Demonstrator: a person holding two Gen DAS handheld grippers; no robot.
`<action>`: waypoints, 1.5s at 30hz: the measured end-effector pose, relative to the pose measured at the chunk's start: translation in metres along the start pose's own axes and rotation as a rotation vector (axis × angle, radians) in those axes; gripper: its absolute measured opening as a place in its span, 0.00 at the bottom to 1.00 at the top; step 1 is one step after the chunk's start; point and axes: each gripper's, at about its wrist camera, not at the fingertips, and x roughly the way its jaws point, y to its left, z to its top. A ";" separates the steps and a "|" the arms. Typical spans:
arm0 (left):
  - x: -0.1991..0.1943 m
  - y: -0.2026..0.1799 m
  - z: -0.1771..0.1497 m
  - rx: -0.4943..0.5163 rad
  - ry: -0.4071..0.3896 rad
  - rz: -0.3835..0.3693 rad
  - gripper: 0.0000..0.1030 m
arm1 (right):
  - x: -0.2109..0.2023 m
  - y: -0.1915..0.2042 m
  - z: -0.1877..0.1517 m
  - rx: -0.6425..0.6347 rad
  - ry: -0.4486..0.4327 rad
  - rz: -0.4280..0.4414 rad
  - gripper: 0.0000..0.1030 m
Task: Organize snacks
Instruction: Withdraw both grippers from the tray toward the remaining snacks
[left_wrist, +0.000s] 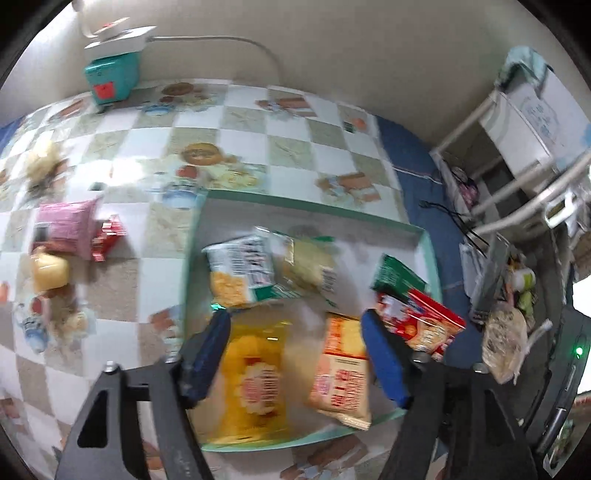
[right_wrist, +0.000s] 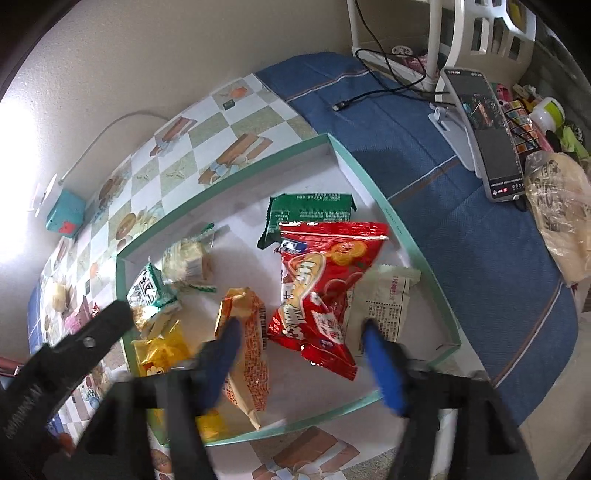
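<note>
A shallow green-rimmed white tray (left_wrist: 314, 205) (right_wrist: 229, 181) holds several snack packs. In the left wrist view my left gripper (left_wrist: 295, 328) is open and empty above a yellow pack (left_wrist: 255, 376) and an orange pack (left_wrist: 341, 369). A green-and-white pack (left_wrist: 240, 271) and a pale pack (left_wrist: 306, 262) lie further in. In the right wrist view my right gripper (right_wrist: 301, 332) is open and empty above a red pack (right_wrist: 321, 284), beside the orange pack (right_wrist: 247, 347), a beige pack (right_wrist: 380, 302) and a dark green pack (right_wrist: 310, 212). Outside the tray lie a pink pack (left_wrist: 66, 225) and a yellow snack (left_wrist: 48, 271).
The tray sits on a checked tablecloth (left_wrist: 155, 147) beside a blue cloth (right_wrist: 424, 155). A teal box (left_wrist: 110, 79) with a white cable stands at the wall. A phone on a stand (right_wrist: 487, 133), a black cable, a white rack (left_wrist: 509, 155) and a plastic bag (right_wrist: 557, 214) are at the right.
</note>
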 end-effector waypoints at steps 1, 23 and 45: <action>-0.002 0.005 0.001 -0.010 -0.005 0.018 0.76 | -0.001 0.000 0.000 0.001 -0.004 -0.005 0.80; -0.056 0.205 0.007 -0.424 -0.104 0.310 0.95 | -0.004 0.084 -0.016 -0.185 -0.053 -0.021 1.00; -0.093 0.311 0.005 -0.585 -0.248 0.319 0.96 | 0.007 0.233 -0.064 -0.434 -0.109 0.158 1.00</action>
